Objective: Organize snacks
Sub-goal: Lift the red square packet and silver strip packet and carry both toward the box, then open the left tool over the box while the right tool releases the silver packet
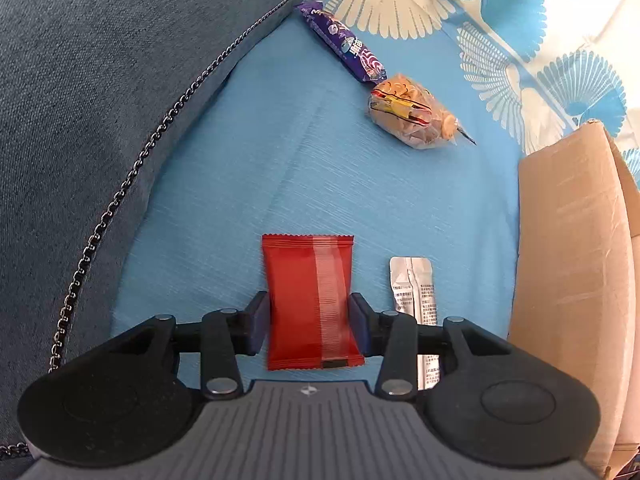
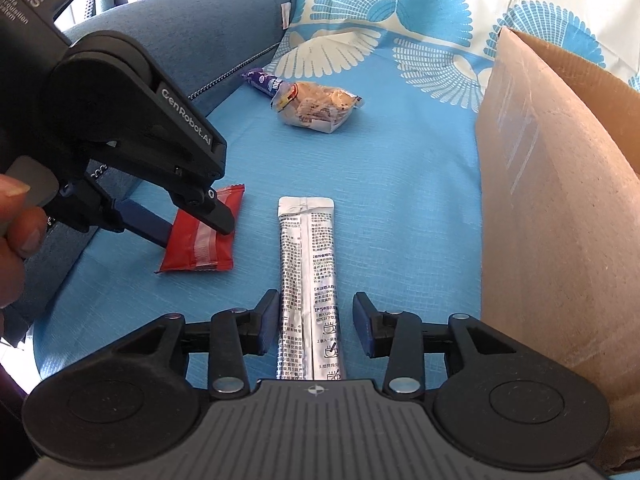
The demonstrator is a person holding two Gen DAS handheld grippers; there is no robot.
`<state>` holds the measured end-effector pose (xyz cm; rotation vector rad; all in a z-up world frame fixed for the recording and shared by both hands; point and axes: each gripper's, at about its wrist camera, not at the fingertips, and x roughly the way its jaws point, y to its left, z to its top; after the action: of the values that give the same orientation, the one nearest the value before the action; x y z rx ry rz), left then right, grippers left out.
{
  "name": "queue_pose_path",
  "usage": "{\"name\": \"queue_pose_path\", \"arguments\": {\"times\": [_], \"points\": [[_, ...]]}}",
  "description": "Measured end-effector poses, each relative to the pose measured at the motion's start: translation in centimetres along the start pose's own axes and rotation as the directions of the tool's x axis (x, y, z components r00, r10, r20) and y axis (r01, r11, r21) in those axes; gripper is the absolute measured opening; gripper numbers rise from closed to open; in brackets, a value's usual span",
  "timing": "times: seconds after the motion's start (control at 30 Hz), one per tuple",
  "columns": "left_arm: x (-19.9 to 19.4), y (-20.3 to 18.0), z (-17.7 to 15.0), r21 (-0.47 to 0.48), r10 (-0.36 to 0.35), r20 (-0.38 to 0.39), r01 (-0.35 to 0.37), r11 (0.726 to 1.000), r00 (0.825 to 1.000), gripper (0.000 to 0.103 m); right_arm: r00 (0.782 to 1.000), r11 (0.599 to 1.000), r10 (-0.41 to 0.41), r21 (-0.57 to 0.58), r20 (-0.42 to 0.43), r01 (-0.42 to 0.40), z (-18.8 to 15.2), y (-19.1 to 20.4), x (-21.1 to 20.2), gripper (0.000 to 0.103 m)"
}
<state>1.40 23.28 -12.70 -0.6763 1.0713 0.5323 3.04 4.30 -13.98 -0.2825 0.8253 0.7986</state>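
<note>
Two grippers, two packets, each already straddled. Item one: the left gripper (image 1: pixel 310 322) has its pads pressed against both long edges of the red packet (image 1: pixel 310 300), so we read it as clamped on that packet, which lies flat on the blue bedspread (image 1: pixel 240 184) near the denim cushion (image 1: pixel 80 100). Its long axis runs straight ahead along the fingers.

Item two: the right gripper (image 2: pixel 316 326) stands spread, jaws either side of the silver sachet (image 2: pixel 308 280) with a gap showing on the right; nothing is gripped. The sachet lies dead ahead, long axis in line with the fingers, far end pointing to the patterned edge of the bedspread. We judge a plain closing would catch it across its narrow width.

Item three: the cardboard box (image 2: pixel 560 220) stands just right of the sachet, nearer the right gripper.

Item four: a purple bar (image 1: pixel 342 42) and a clear bag of crackers (image 1: pixel 408 114), touching or nearly so, lie well ahead, untouched.
</note>
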Motion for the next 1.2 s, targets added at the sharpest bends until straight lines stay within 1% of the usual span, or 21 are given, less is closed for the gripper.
{"name": "queue_pose_path", "arguments": {"times": [0.07, 0.17, 0.3, 0.47, 0.57, 0.67, 0.77, 0.93, 1.03, 1.13, 1.2], "points": [[0.0, 0.0, 0.0, 0.004, 0.004, 0.003, -0.004, 1.0, 1.0, 0.044, 1.0, 1.0, 0.0, -0.008, 0.004, 0.0, -0.1, 0.1, -0.1, 0.03], [-0.1, -0.1, 0.0, 0.002, 0.003, 0.012, -0.003, 1.0, 1.0, 0.043, 1.0, 1.0, -0.006, -0.009, 0.011, 0.006, -0.2, 0.2, -0.2, 0.026], [-0.4, 0.3, 0.1, -0.023, -0.026, 0.033, 0.027, 0.999, 0.999, 0.043, 0.998, 1.0, -0.022, -0.001, 0.057, 0.022, -0.1, 0.0, -0.8, 0.024], [-1.0, 0.3, 0.3, -0.026, -0.037, 0.058, 0.038, 0.999, 0.998, 0.043, 0.991, 1.0, -0.028, 0.009, 0.128, 0.027, -0.1, -0.1, -1.9, 0.024], [-1.3, 0.3, 0.3, -0.034, -0.05, 0.073, 0.052, 0.998, 0.996, 0.043, 0.988, 1.0, -0.031, 0.01, 0.153, 0.03, -0.3, 0.0, -2.4, 0.024], [-2.0, 0.3, 0.2, -0.038, -0.069, 0.101, 0.073, 0.997, 0.992, 0.043, 0.985, 0.999, -0.037, 0.004, 0.171, 0.037, -0.6, 0.1, -3.1, 0.024], [-2.9, 0.2, -0.1, -0.035, -0.108, 0.137, 0.113, 0.993, 0.985, 0.043, 0.979, 0.999, -0.046, 0.001, 0.199, 0.047, -0.8, 0.2, -4.4, 0.024], [-4.5, 0.1, -1.1, -0.018, -0.174, 0.188, 0.181, 0.983, 0.967, 0.043, 0.957, 0.998, -0.056, -0.001, 0.285, 0.058, -1.6, 0.4, -7.9, 0.024], [-5.5, -0.2, -1.4, 0.003, -0.197, 0.215, 0.201, 0.98, 0.957, 0.043, 0.939, 0.998, -0.068, 0.005, 0.336, 0.07, -2.0, 0.1, -10.4, 0.024], [-6.2, -0.6, -1.4, 0.009, -0.213, 0.231, 0.217, 0.976, 0.949, 0.043, 0.92, 0.996, -0.088, 0.029, 0.383, 0.084, -1.3, -0.6, -13.1, 0.024], [-6.5, -0.8, -1.4, 0.003, -0.225, 0.236, 0.231, 0.973, 0.945, 0.043, 0.9, 0.994, -0.109, 0.051, 0.421, 0.096, -0.1, -1.3, -15.1, 0.024]]}}
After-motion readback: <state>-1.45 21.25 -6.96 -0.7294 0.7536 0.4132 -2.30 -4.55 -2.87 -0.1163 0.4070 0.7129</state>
